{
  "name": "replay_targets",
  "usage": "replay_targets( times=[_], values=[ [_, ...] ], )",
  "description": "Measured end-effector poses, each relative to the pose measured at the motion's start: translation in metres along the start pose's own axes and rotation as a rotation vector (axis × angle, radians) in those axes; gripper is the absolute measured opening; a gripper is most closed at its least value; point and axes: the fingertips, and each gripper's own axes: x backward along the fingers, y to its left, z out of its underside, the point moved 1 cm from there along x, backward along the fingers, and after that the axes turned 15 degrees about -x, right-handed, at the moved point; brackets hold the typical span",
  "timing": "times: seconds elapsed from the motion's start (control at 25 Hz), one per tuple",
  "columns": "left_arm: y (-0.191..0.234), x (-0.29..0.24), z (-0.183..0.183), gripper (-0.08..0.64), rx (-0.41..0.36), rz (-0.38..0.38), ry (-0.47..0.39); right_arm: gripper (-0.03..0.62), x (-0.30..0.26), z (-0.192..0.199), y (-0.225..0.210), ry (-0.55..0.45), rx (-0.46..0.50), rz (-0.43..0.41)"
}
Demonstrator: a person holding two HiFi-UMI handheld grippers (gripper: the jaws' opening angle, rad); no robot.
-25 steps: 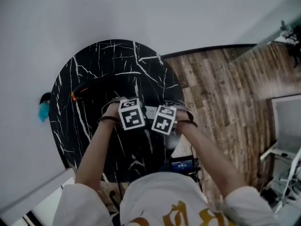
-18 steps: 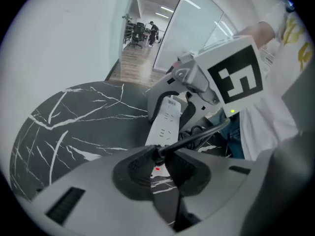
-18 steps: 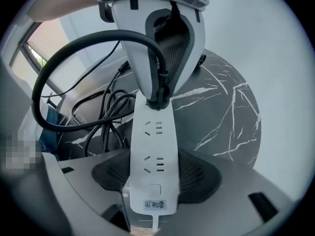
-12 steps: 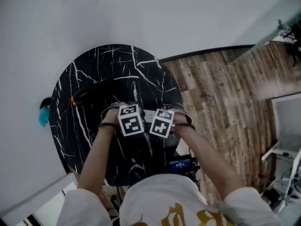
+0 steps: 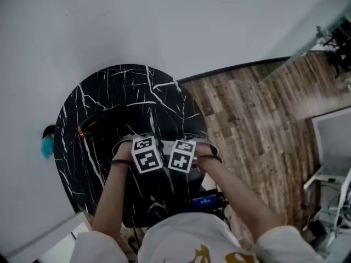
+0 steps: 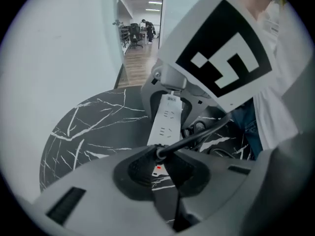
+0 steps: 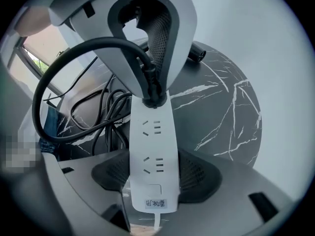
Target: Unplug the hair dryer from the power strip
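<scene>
- The left gripper is clamped tight on the black plug, right where the cable leaves it; the plug looks seated in the end socket of the white power strip
- The right gripper points straight down with its pads pressed on both long sides of the strip, at the end away from the plug; the strip lies flat on the black marble table
- The hair dryer lies well off to the person's left on the table; it is a dark shape with an orange mark, hard to make out against the top
- Biggest risk, to my eye: the hold-down sits far from the socket, so a hard pull could lift the plug end of the strip instead of freeing the prongs
- The left gripper leans rather than standing upright; a pull along that lean could bind or bend the prongs
- The pads grip close to the cable root; if they slide upward the strain goes into the cable itself
- Loose cable coils beside the strip; a sudden release could whip them, or tug the dryer across the table
</scene>
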Motion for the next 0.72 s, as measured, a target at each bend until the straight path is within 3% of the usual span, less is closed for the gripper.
replay_targets(
  times=[0.24,0.48,0.72],
  values=[
    [0.018,0.005,-0.005,0.054,0.038,0.093,-0.093,0.269,-0.001,0.002,0.001,0.03,0.0,0.006],
    [0.003,0.0,0.0,0.052,0.032,-0.016,-0.021,0.269,0.001,0.002,-0.003,0.027,-0.007,0.01],
    [0.019,0.005,-0.004,0.055,0.05,0.09,-0.09,0.268,0.0,0.001,0.0,0.008,-0.013,0.002]
  ],
)
